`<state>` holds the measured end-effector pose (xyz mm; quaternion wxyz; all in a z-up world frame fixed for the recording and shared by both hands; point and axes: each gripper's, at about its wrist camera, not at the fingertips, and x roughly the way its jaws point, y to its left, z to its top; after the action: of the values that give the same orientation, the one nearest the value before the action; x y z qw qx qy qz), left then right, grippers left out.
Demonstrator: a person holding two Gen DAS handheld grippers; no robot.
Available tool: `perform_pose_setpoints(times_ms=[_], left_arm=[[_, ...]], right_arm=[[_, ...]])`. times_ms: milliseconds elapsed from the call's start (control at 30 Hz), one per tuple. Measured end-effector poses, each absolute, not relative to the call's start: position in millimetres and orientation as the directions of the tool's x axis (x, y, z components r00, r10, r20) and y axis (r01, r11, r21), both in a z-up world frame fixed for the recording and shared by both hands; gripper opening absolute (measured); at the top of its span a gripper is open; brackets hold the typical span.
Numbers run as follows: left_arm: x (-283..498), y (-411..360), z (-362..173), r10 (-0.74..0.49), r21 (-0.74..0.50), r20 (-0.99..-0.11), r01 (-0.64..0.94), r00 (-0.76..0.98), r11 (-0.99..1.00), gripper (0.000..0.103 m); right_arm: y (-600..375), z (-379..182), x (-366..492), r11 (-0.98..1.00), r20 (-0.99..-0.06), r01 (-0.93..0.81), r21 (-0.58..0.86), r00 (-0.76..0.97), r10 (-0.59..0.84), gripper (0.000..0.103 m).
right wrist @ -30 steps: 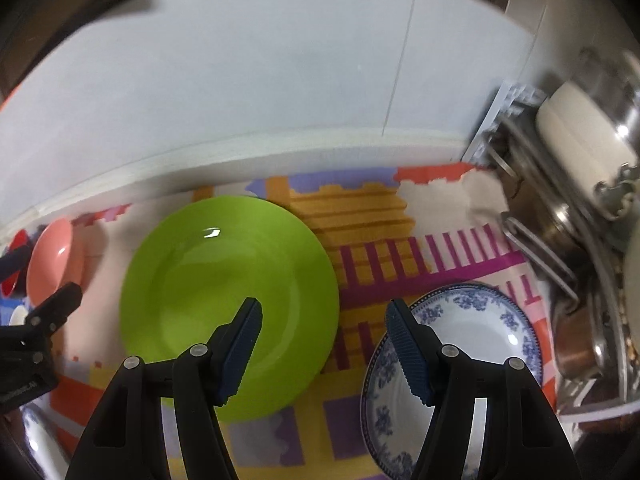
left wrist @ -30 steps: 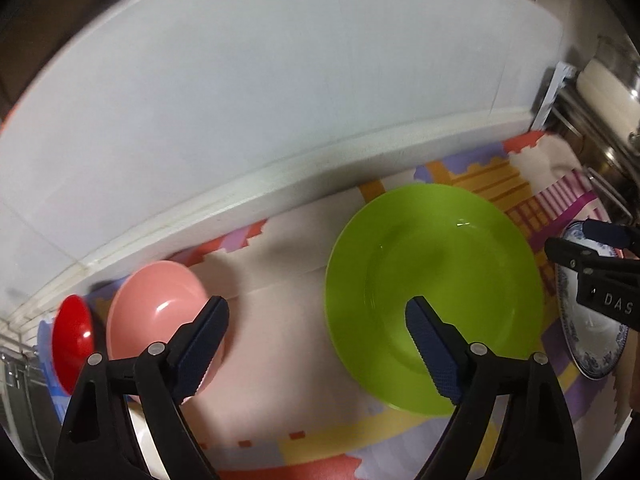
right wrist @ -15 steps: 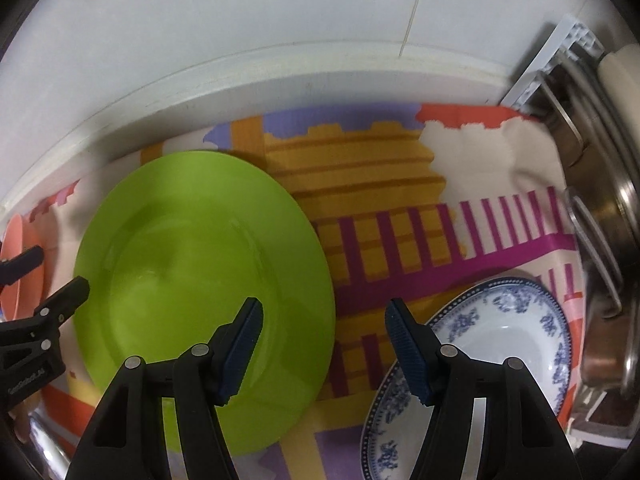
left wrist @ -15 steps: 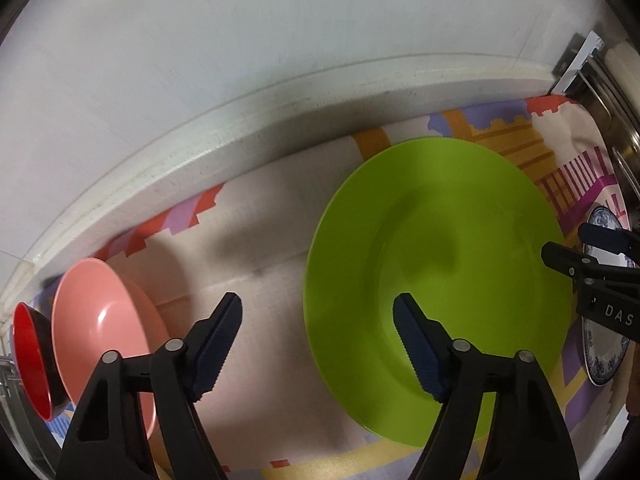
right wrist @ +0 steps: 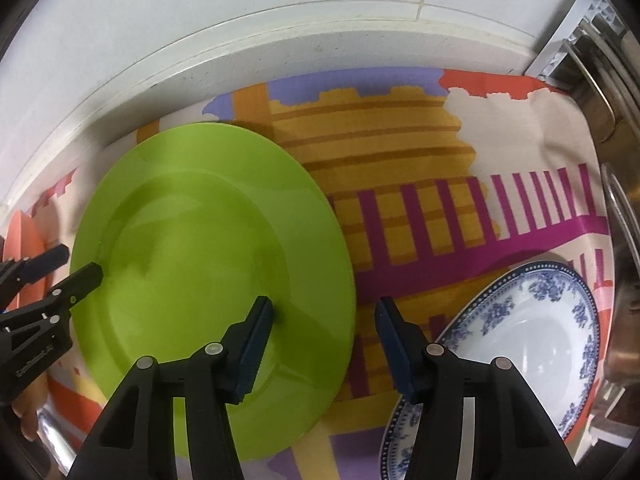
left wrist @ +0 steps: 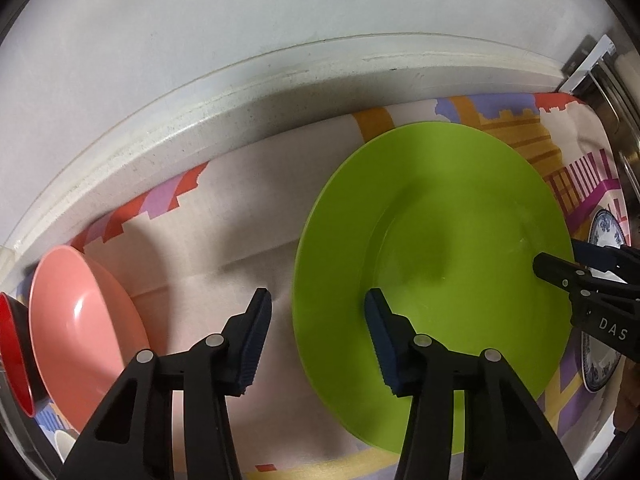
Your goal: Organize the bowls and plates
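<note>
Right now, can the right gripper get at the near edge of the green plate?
Probably yes. The right gripper straddles the green plate rim with open jaws that have just been closing, with nothing in between; the blue-and-white plate sits clear.

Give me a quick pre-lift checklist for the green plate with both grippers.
1. Left gripper straddles the green plate rim: ok, one finger over the plate, the other over the cloth.
2. Right gripper straddles the opposite rim: ok.
3. Pads pressing the rim: not ok; both sets of jaws have just been closing, but gaps remain.
4. Plate flat on the cloth: ok.
5. Pink bowl apart from the plate: ok.
6. Blue plate apart from the green plate: ok.
</note>
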<state>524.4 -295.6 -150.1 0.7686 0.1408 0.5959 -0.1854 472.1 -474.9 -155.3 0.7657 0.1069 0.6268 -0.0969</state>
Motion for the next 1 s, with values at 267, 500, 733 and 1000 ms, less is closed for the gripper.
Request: perform_pose_setpoints(times_ms=[267, 500, 733, 1000], left_arm=[[522.7, -294.1, -151.9, -0.145, -0.049, -0.973, 0.450, 0.181, 0.892, 0.040], [526.1, -288.8, -148.2, -0.145, -0.062, -0.974, 0.418, 0.171, 0.906, 0.038], [524.1, -285.6, -140.3, -0.143, -0.055, -0.973, 0.420, 0.180, 0.906, 0.038], [516.0, -274.4, -124.2, -0.155, -0.067, -0.970, 0.408, 0.187, 0.911, 0.038]], right_arm=[[-469.7, -155.8, 473.8, 0.957, -0.980, 0.283, 0.063, 0.200, 0.006, 0.047], [-468.2, -155.8, 471.8, 0.951, -0.977, 0.300, 0.075, 0.214, 0.010, 0.042], [-468.7, -150.1, 460.9, 0.943, -0.974, 0.320, 0.087, 0.227, 0.013, 0.041], [-465.3, -132.4, 447.7, 0.941, -0.974, 0.331, 0.074, 0.226, -0.003, 0.041]])
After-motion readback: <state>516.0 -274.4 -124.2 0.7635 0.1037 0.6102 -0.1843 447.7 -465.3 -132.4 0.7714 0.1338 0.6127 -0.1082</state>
